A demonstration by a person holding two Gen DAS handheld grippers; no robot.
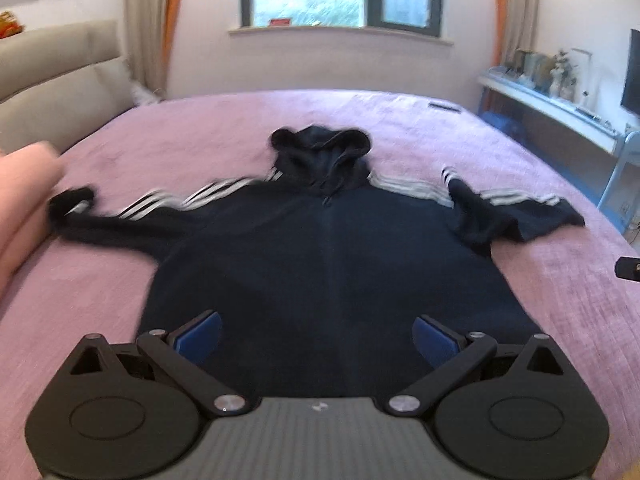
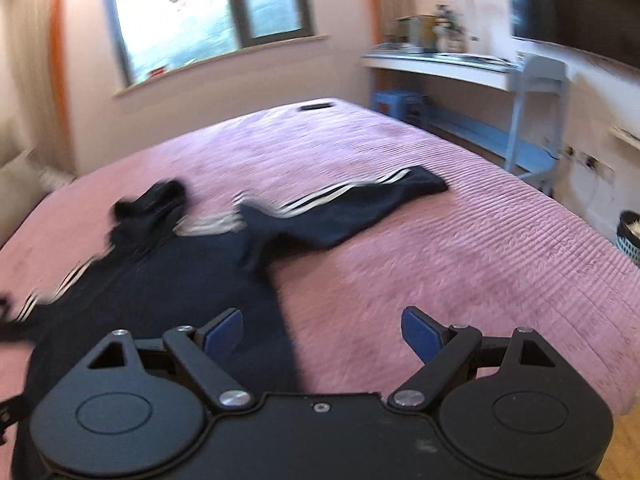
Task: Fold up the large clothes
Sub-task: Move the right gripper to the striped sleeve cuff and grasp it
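A dark navy hooded jacket (image 1: 324, 264) with white sleeve stripes lies flat and face up on the pink bed (image 1: 420, 136), hood toward the window, both sleeves spread out. My left gripper (image 1: 316, 338) hovers open over the jacket's hem, holding nothing. In the right wrist view the same jacket (image 2: 160, 280) lies to the left, its right sleeve (image 2: 360, 204) stretched across the bedspread (image 2: 460, 240). My right gripper (image 2: 322, 334) is open above the jacket's right bottom edge, with one blue pad over dark cloth and the other over pink cover. Both views are motion-blurred.
A pink folded blanket (image 1: 24, 208) sits at the bed's left edge beside a beige headboard (image 1: 52, 76). A small dark flat object (image 2: 318, 106) lies at the far bed edge. A white shelf (image 2: 440, 66), blue stool (image 2: 396, 100) and basket (image 2: 630, 236) stand to the right.
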